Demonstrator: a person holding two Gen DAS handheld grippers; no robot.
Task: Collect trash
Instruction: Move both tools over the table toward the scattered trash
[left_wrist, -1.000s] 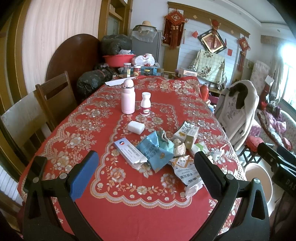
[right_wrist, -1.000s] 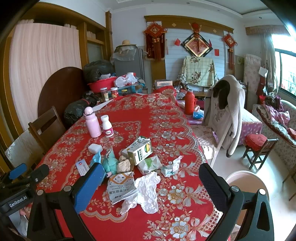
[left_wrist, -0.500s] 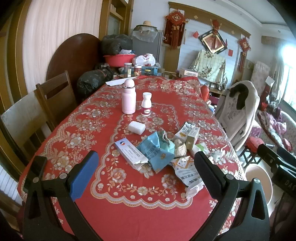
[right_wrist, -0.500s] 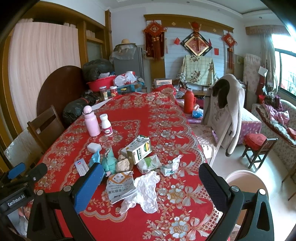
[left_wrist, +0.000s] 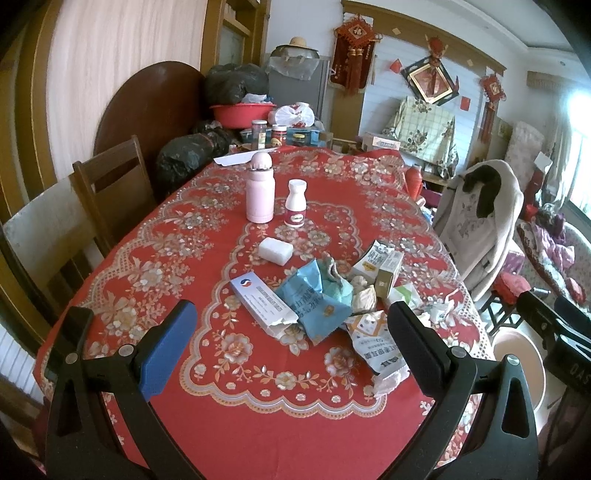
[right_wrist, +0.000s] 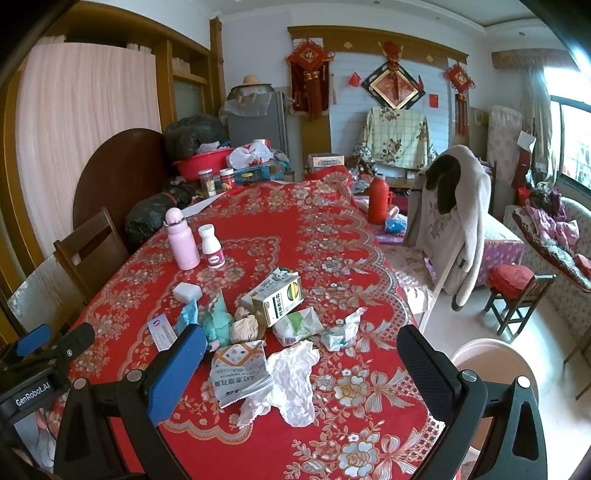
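Blue and black pads face each other across a wide gap on both tools: the left gripper (left_wrist: 290, 328) and the right gripper (right_wrist: 301, 356) are each spread fully apart with nothing between the jaws, held above the near end of the table (right_wrist: 325, 229), which suggests an approach not yet committed to any one piece. Closest ahead of the right gripper lie a crumpled white tissue (right_wrist: 295, 380) and a flattened printed packet (right_wrist: 238, 371), touching each other. Just beyond them sit a green-and-white carton (right_wrist: 275, 301), a teal wrapper (right_wrist: 218, 325) and a wadded beige paper (right_wrist: 245, 328), all heaped together near the table's middle. From the left wrist view a long white box (left_wrist: 264, 301) and a blue packet (left_wrist: 314, 299) lie nearest. A pink flask (left_wrist: 260, 192) and white bottle (left_wrist: 295, 205) stand upright, well apart from the heap, probably not trash. A pale bin (right_wrist: 495, 369) sits on the floor beside the table's right edge, likely where the litter should go.
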